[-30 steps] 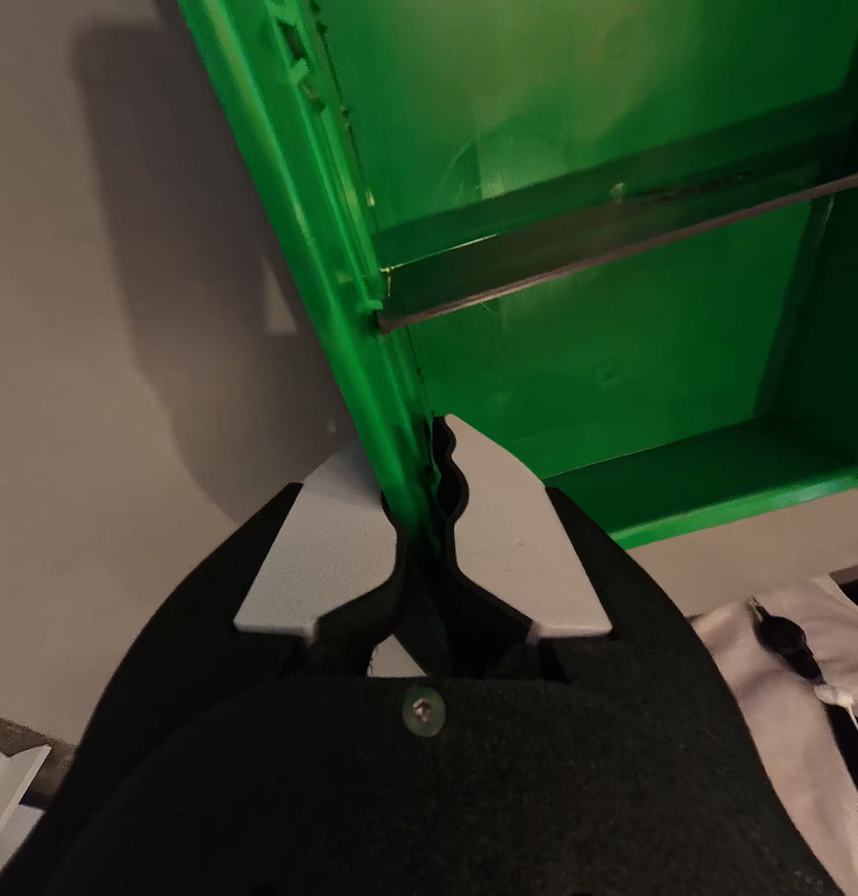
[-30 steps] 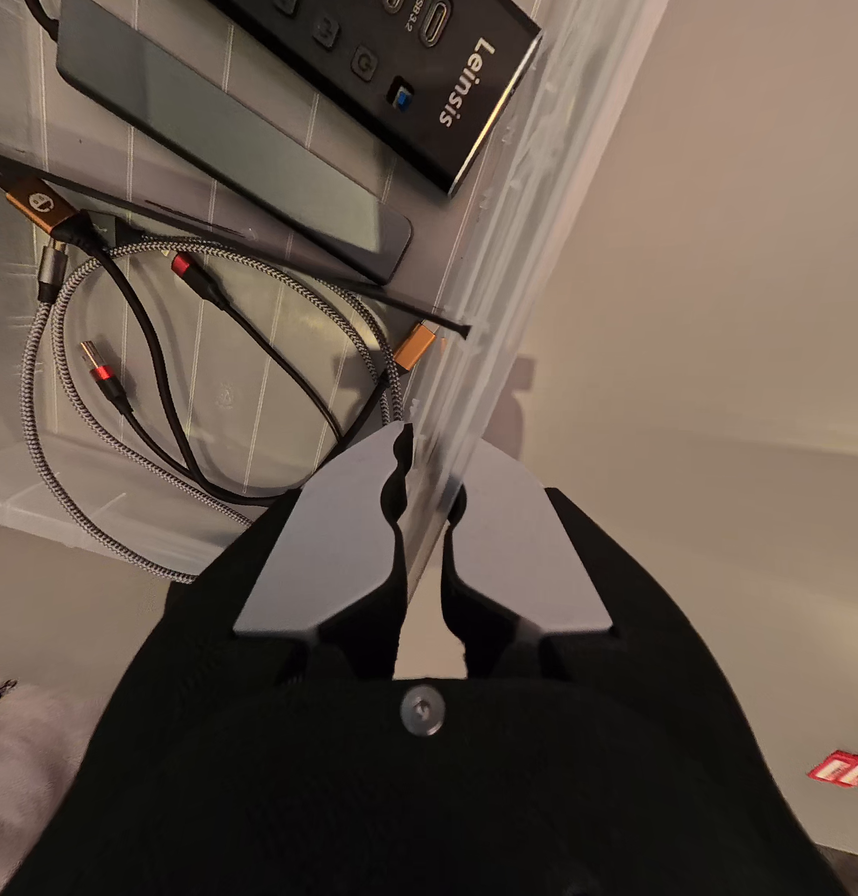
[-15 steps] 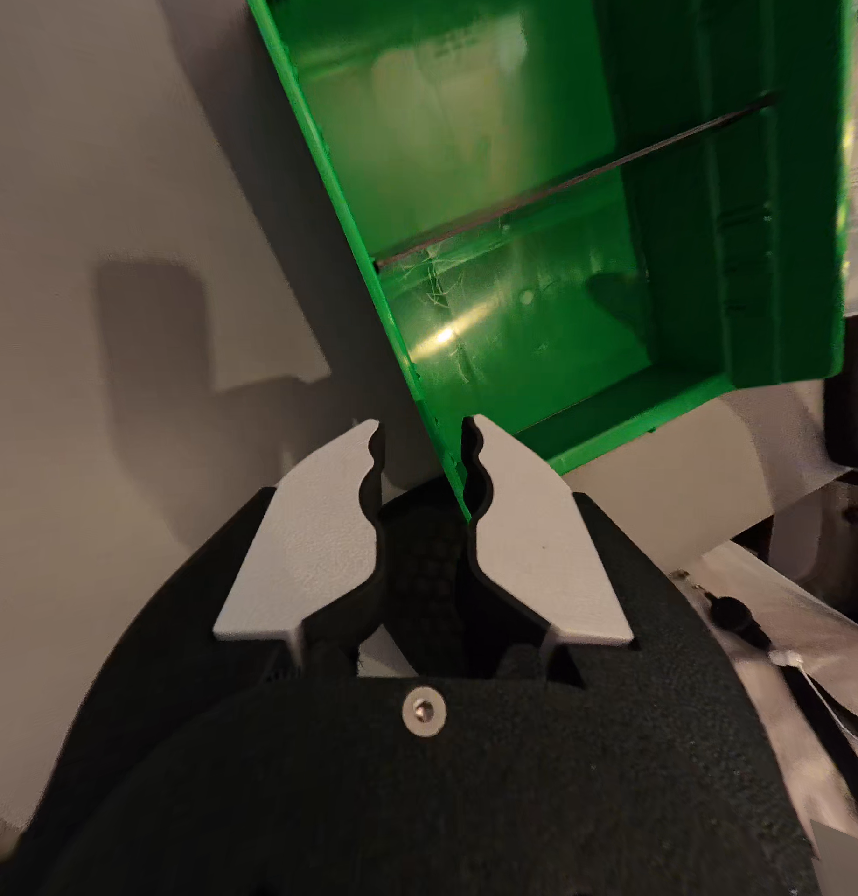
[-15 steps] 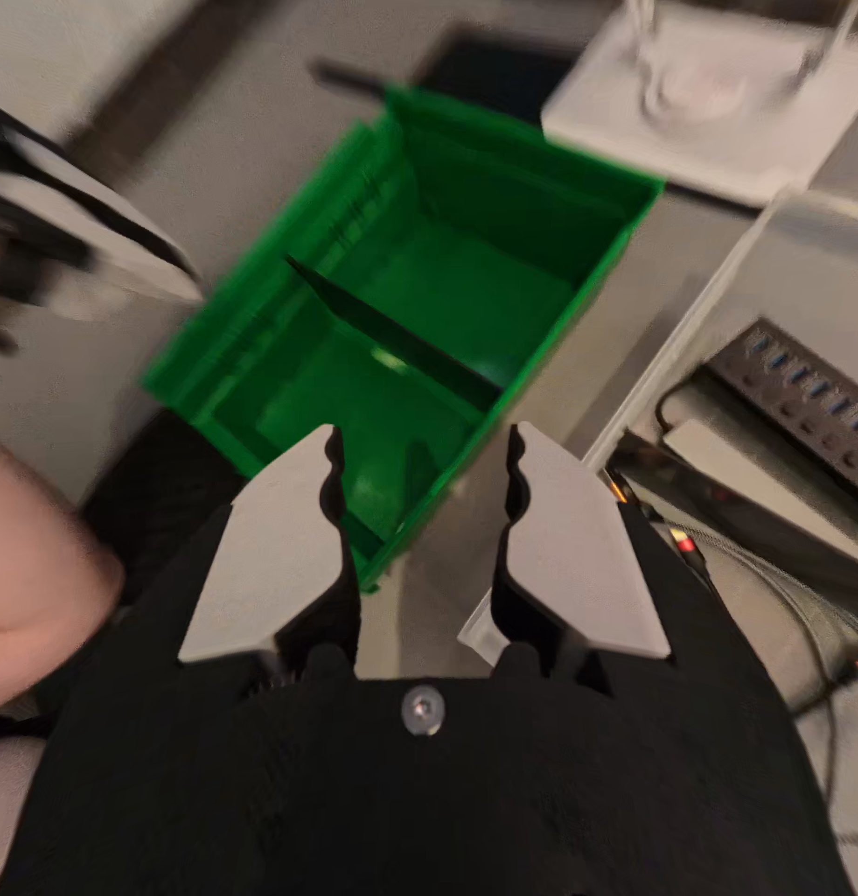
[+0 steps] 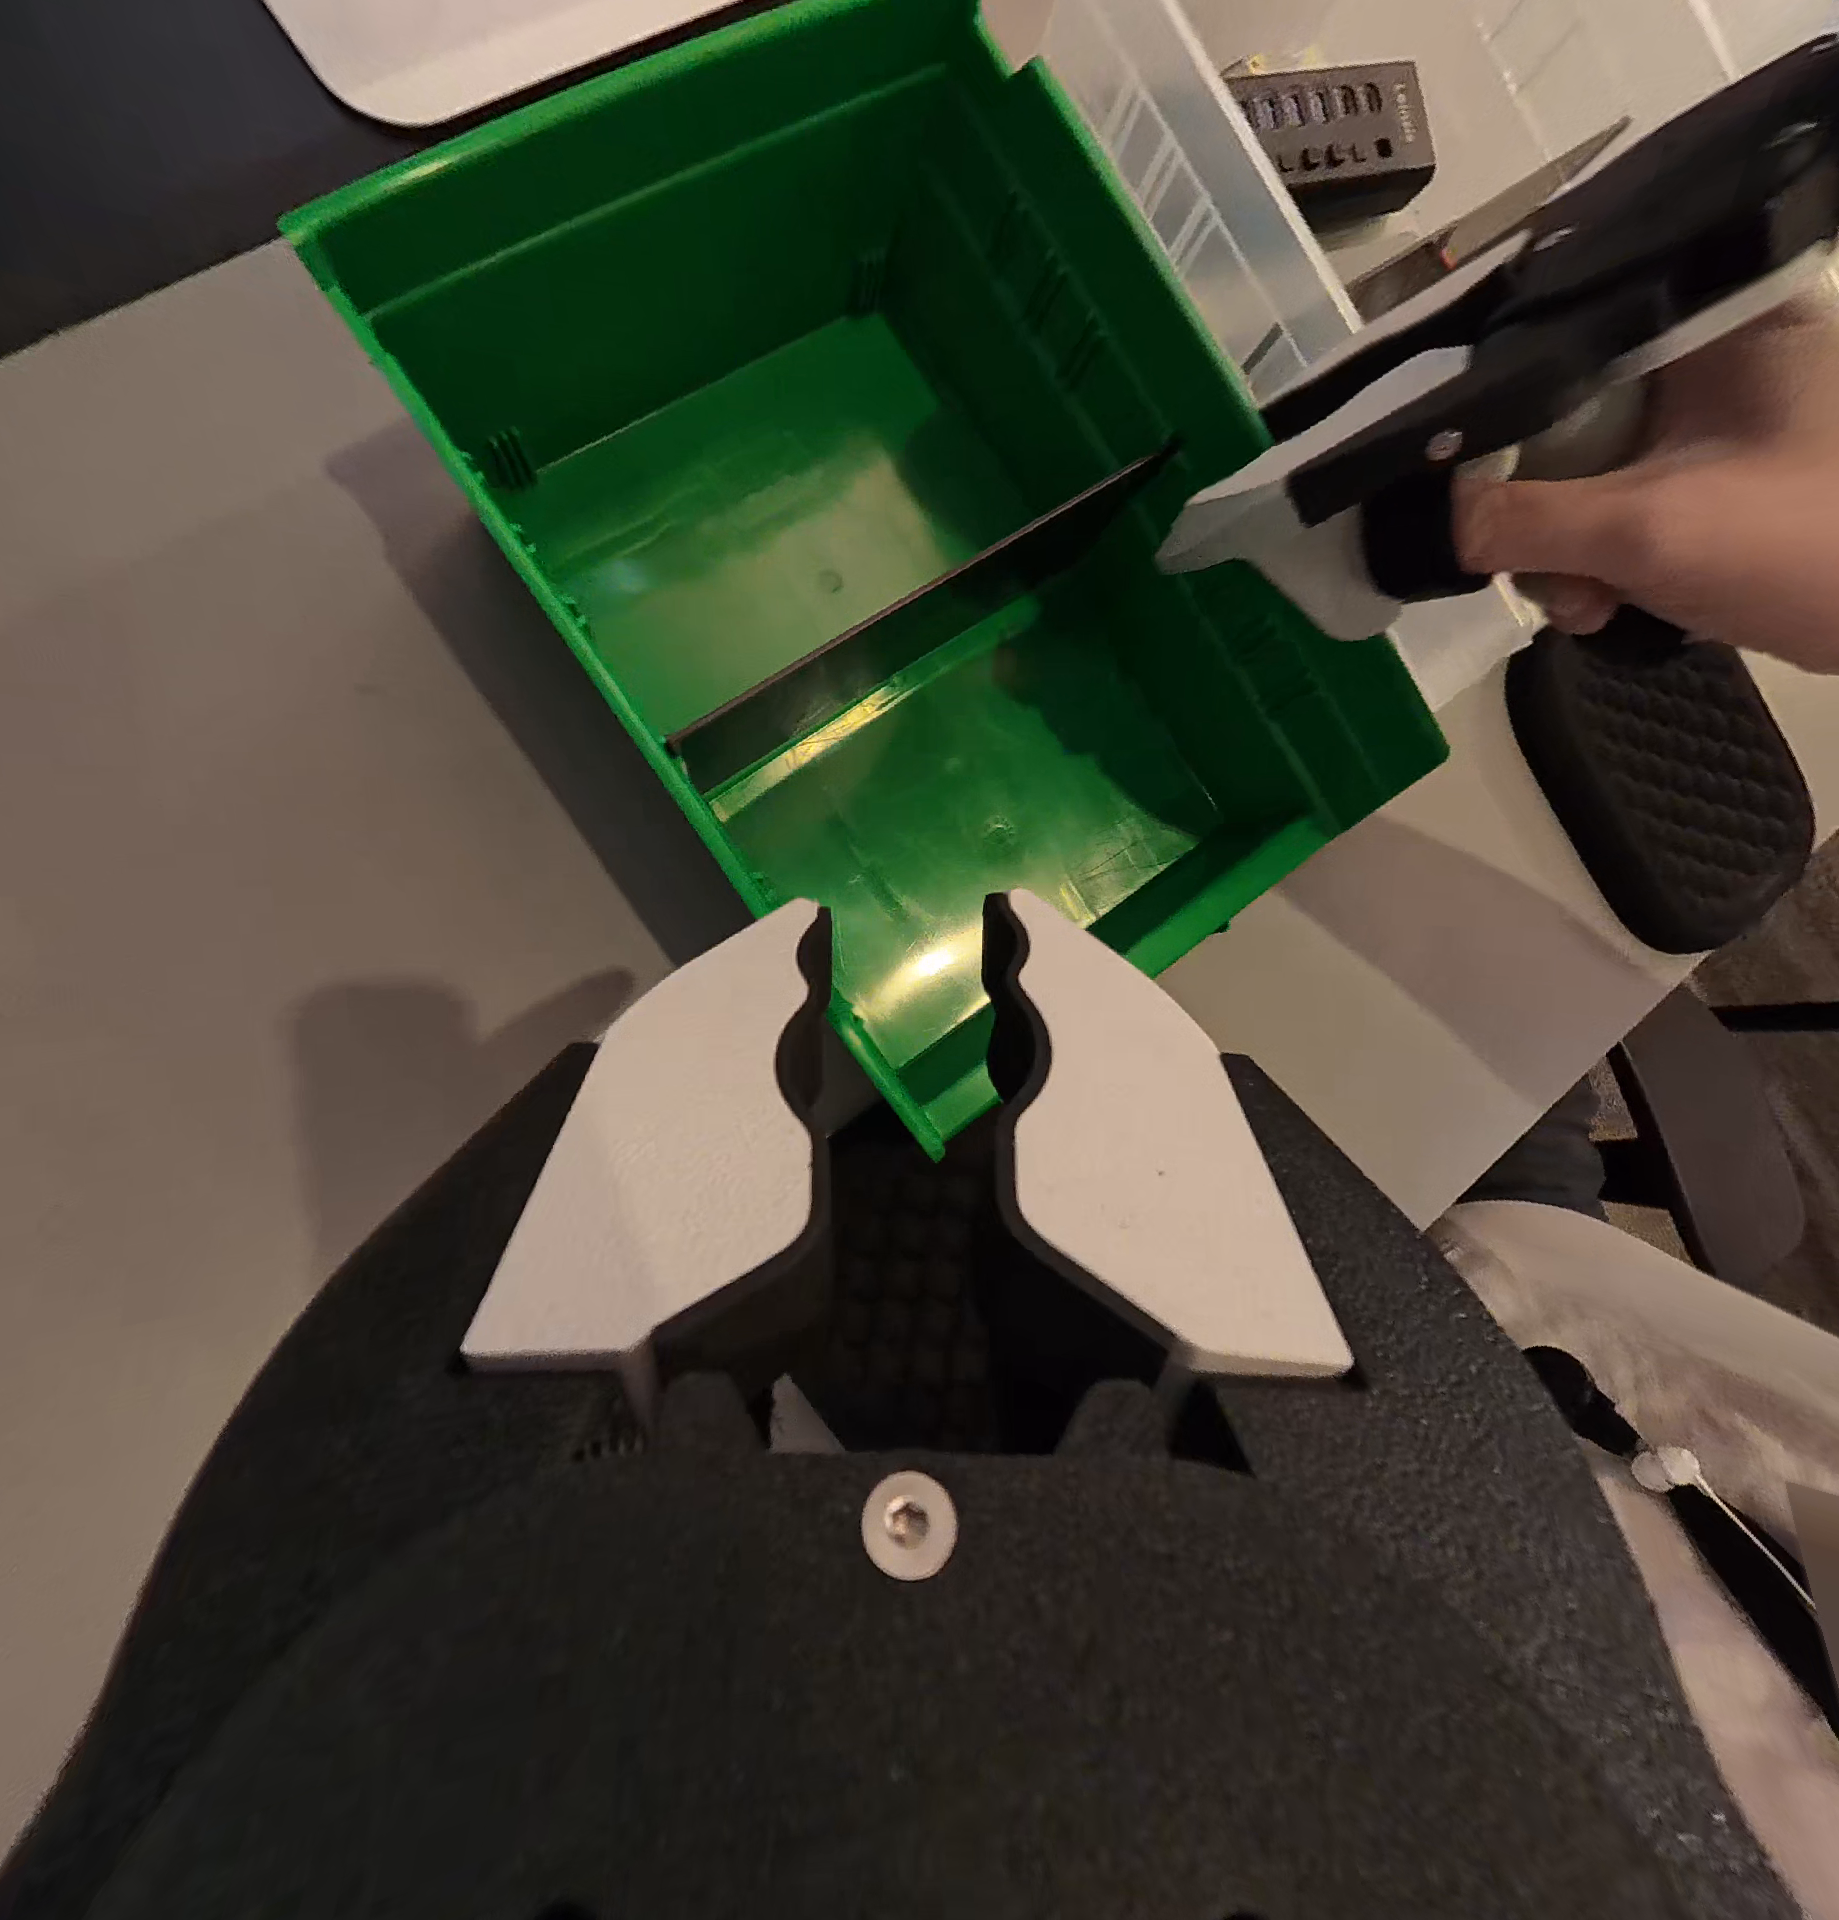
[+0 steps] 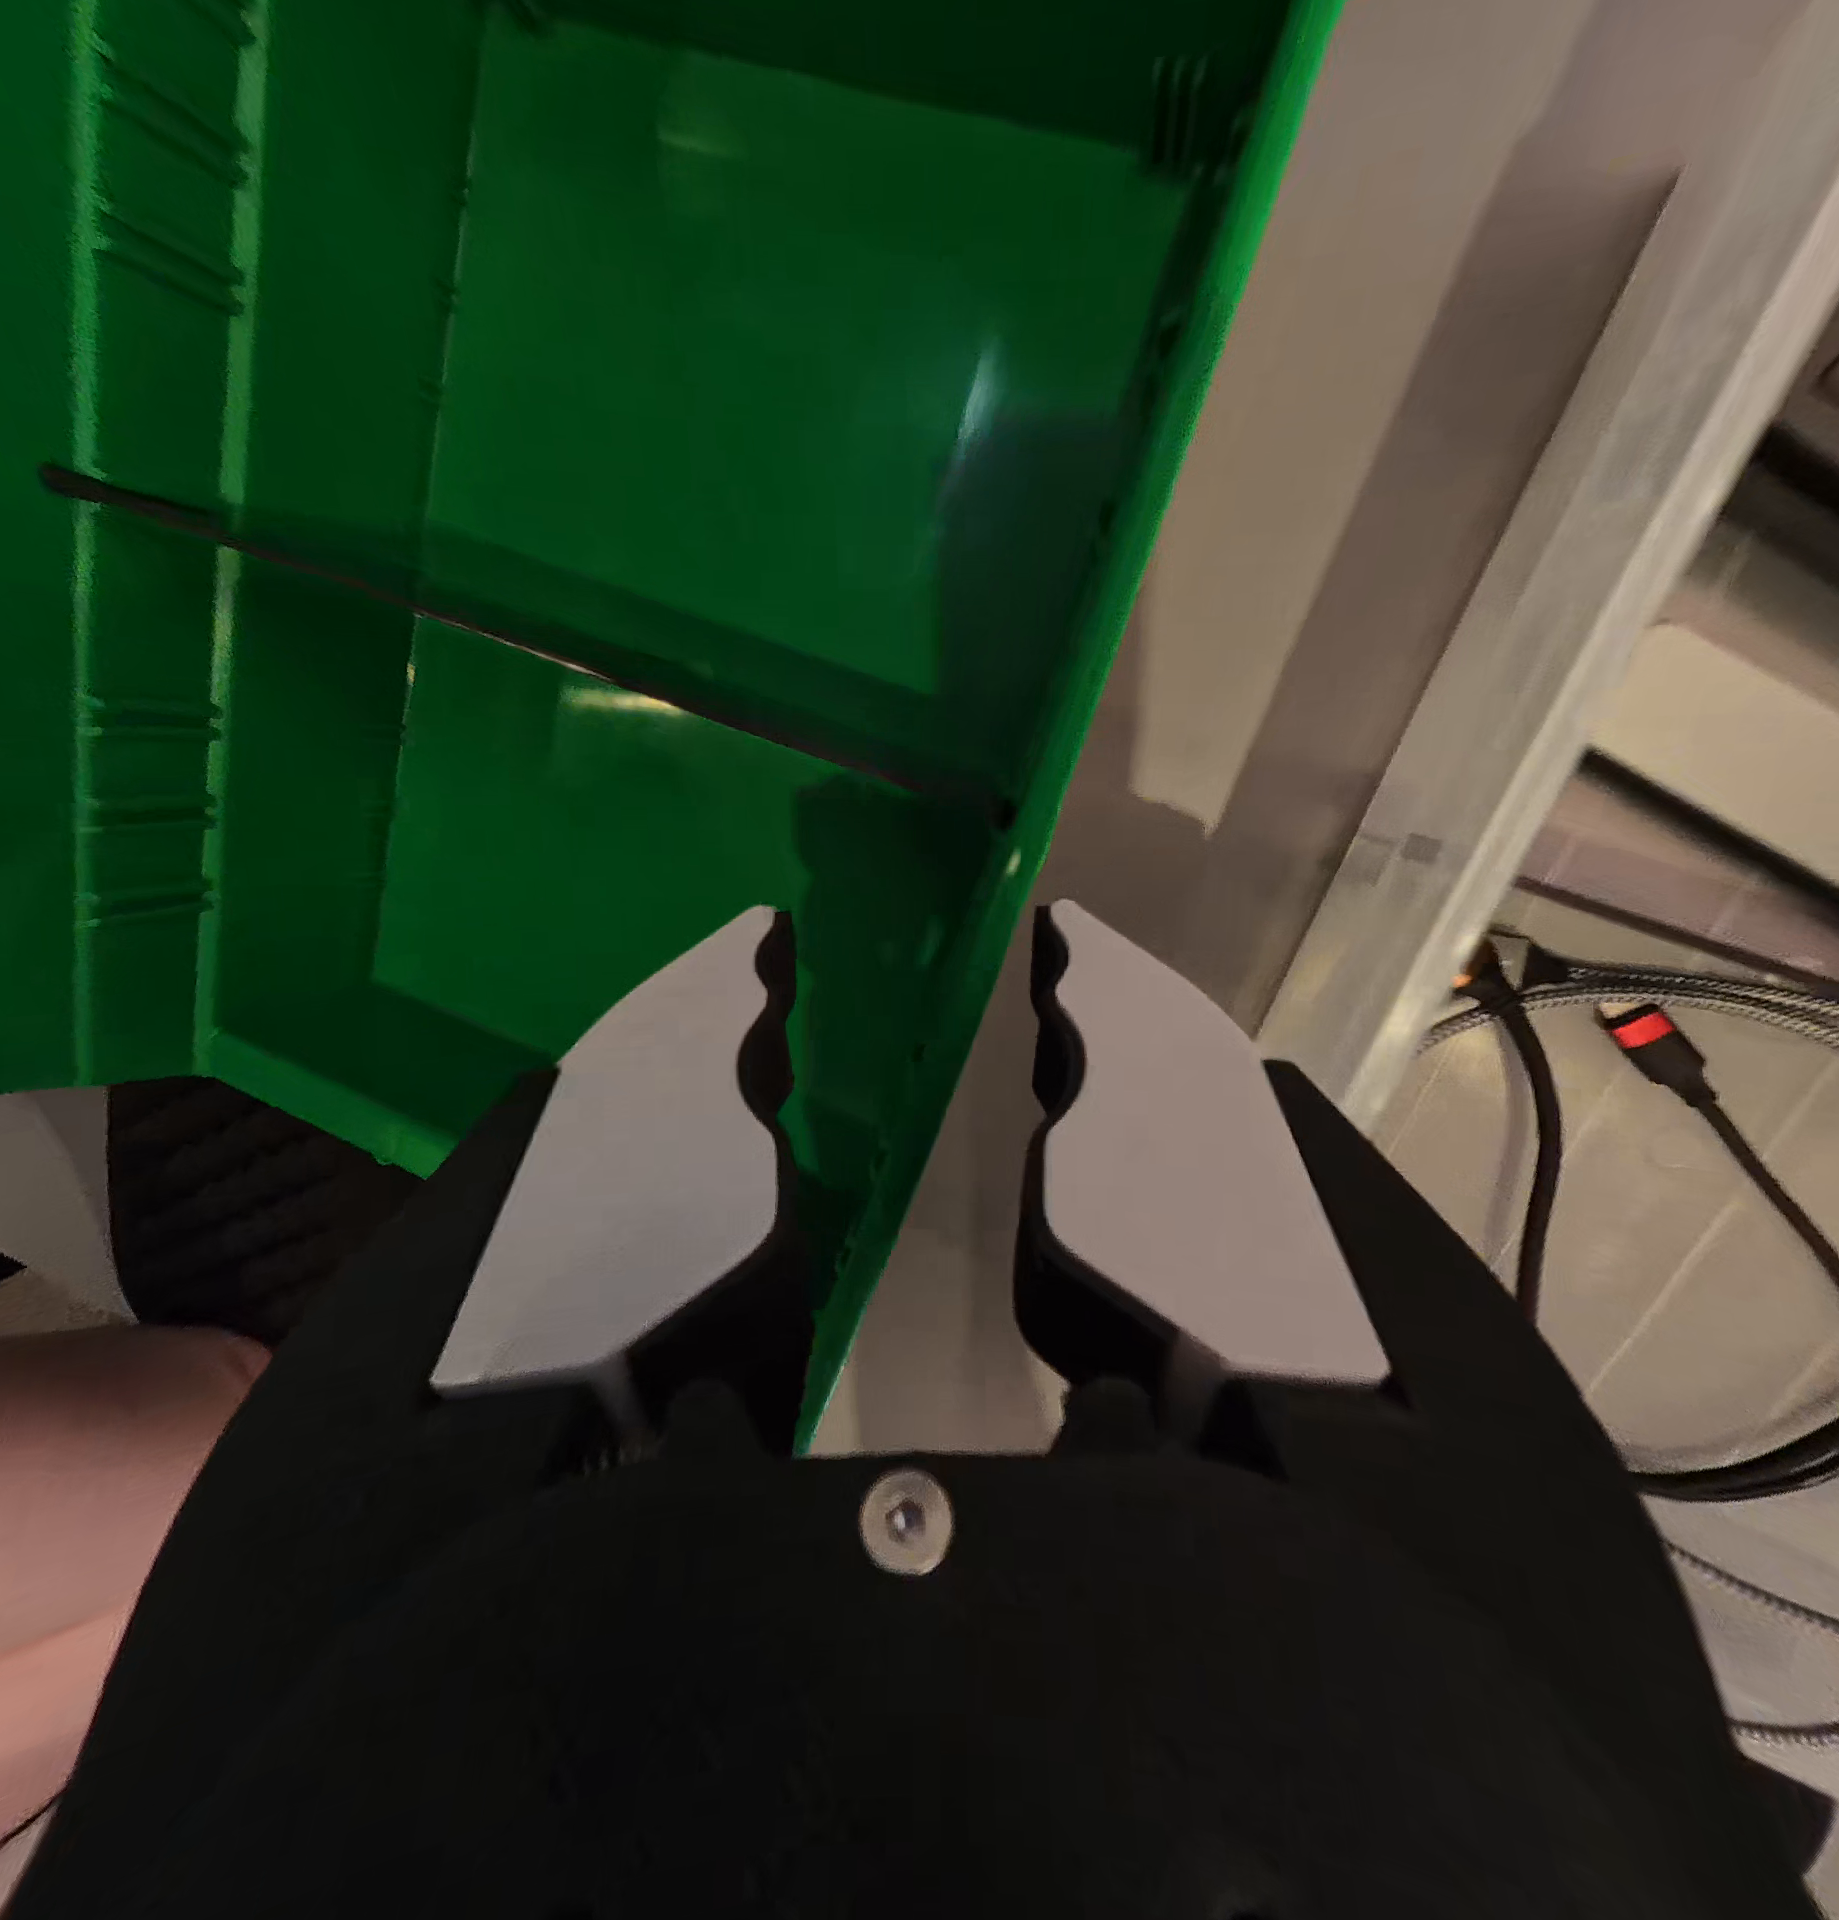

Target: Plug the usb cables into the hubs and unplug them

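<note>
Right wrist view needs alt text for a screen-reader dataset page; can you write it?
Open right tongs straddle the side wall of an empty green plastic bin with a thin dark divider. Beside it, a clear plastic tray holds black and braided grey USB cables.

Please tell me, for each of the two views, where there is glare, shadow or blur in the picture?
Left wrist view: glare on the floor of the green bin near the left gripper; soft shadows on the table; the right gripper is blurred. Right wrist view: motion blur throughout; dim, shadowed bin interior; the cables are soft.
</note>
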`<state>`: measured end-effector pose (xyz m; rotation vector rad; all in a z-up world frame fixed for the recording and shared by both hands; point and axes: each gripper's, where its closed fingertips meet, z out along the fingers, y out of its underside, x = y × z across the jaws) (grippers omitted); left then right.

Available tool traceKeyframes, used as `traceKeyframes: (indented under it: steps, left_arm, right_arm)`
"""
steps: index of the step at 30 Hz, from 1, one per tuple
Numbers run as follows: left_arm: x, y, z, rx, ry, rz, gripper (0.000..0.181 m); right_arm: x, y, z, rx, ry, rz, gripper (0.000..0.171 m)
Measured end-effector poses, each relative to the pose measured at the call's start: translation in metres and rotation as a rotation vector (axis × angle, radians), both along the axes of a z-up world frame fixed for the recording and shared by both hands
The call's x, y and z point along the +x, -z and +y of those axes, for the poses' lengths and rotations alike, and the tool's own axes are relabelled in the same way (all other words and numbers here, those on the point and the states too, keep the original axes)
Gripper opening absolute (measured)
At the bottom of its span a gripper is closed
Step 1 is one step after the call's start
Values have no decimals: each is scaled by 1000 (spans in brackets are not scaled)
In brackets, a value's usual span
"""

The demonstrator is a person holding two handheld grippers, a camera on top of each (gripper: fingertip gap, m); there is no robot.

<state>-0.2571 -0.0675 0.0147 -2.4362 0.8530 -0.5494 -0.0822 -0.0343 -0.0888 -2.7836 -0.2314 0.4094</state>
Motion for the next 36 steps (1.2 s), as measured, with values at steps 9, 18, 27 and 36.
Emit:
traceKeyframes:
  steps: [9, 18, 27, 36]
  left_arm:
    - [9, -26, 5, 165, 13, 3, 27]
    - [-18, -113, 50, 735, -270, -33, 50]
    - [-25, -130, 49, 887, -347, 32, 54]
    - [-18, -136, 44, 939, -342, 120, 66]
  right_arm:
    - [8, 36, -10, -178, -84, -257, 42]
    - [-8, 39, -1, -198, 38, -93, 10]
    - [-7, 34, 11, -226, 53, -8, 6]
    - [-8, -8, 24, -233, -32, 28, 5]
